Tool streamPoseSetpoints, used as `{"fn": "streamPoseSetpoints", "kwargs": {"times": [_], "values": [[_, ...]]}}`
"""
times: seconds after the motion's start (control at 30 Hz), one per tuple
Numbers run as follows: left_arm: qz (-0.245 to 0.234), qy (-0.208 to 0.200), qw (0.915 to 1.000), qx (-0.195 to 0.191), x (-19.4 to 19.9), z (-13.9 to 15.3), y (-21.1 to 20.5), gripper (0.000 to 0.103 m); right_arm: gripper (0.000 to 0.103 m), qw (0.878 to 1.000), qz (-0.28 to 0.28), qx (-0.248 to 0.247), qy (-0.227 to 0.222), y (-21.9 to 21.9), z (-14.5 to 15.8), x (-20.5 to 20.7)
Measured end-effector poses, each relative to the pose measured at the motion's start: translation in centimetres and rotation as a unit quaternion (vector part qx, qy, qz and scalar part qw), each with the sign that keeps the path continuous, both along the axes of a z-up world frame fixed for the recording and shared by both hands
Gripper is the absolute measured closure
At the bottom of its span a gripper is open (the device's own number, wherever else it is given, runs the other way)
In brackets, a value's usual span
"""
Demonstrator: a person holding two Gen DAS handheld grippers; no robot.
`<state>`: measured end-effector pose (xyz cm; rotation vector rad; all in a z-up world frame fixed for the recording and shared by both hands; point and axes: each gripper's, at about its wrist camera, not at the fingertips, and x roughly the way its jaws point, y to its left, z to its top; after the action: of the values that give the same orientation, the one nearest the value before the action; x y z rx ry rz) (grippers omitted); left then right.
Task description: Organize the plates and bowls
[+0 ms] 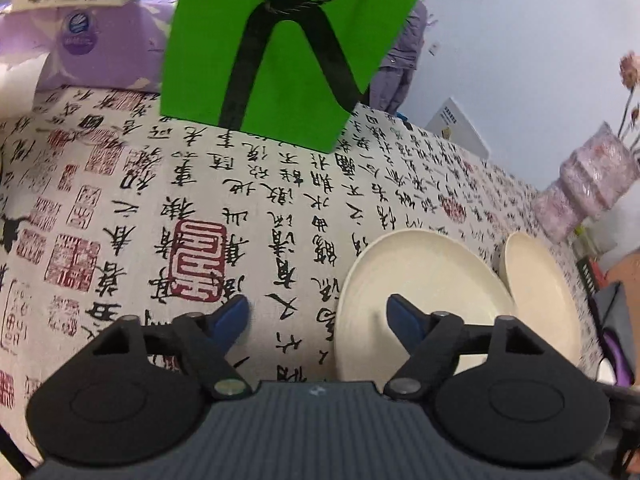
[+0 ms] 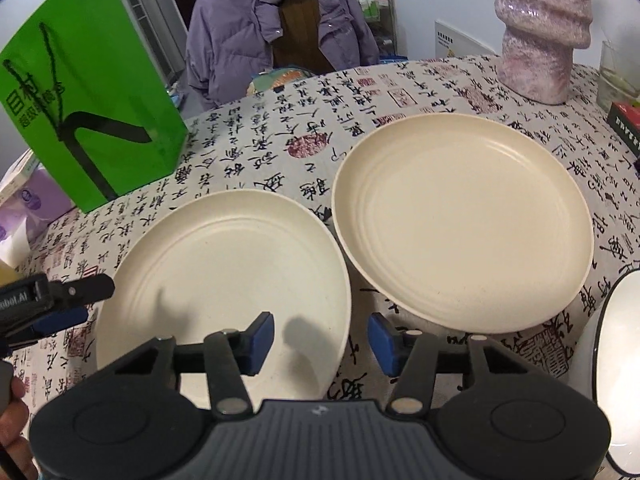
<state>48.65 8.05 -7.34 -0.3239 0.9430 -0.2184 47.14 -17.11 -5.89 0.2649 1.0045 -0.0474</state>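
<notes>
Two cream plates lie side by side on the calligraphy tablecloth. In the right wrist view the near plate (image 2: pixel 224 280) is at lower left and the far plate (image 2: pixel 460 220) at upper right, their rims almost touching. My right gripper (image 2: pixel 320 334) is open astride the near plate's right rim, one pad over the plate and one over the cloth. My left gripper (image 1: pixel 318 316) is open at the same plate's (image 1: pixel 420 292) left rim, its right pad above the plate; the other plate (image 1: pixel 540 292) lies beyond. The left gripper (image 2: pixel 90 300) also shows at the left edge. A white dark-rimmed bowl (image 2: pixel 612 360) sits at far right.
A green paper bag (image 1: pixel 272 48) (image 2: pixel 92 100) stands at the back left. A pink vase (image 2: pixel 540 28), a glass (image 2: pixel 616 76) and a dark box (image 2: pixel 624 120) stand at the back right. A purple tissue pack (image 1: pixel 92 40) carries a white box. A chair with a purple jacket (image 2: pixel 272 32) stands behind the table.
</notes>
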Motion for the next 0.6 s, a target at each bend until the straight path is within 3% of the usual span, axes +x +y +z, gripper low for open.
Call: {"fn": "streamPoseSetpoints", "kwargs": {"times": [0.2,0.37,0.5,0.6], "values": [[-0.022,-0.006,0.9996,0.016,-0.04,-0.54,-1.00,0.035,0.054,1.000,-0.004,0.004,0.006,-0.05,-0.40,0.39],[-0.026,-0.007,0.9996,0.005,-0.02,-0.71,-0.83,0.054,0.057,1.000,0.005,0.009,0.005,0.24,-0.43,0.45],[-0.023,-0.004,0.9997,0.000,0.04,-0.80,-0.64,0.062,0.060,1.000,0.010,0.003,0.001,0.63,-0.45,0.53],[-0.023,-0.003,0.9997,-0.002,0.04,-0.85,-0.62,0.071,0.070,1.000,0.011,0.007,0.000,0.58,-0.47,0.59]]}}
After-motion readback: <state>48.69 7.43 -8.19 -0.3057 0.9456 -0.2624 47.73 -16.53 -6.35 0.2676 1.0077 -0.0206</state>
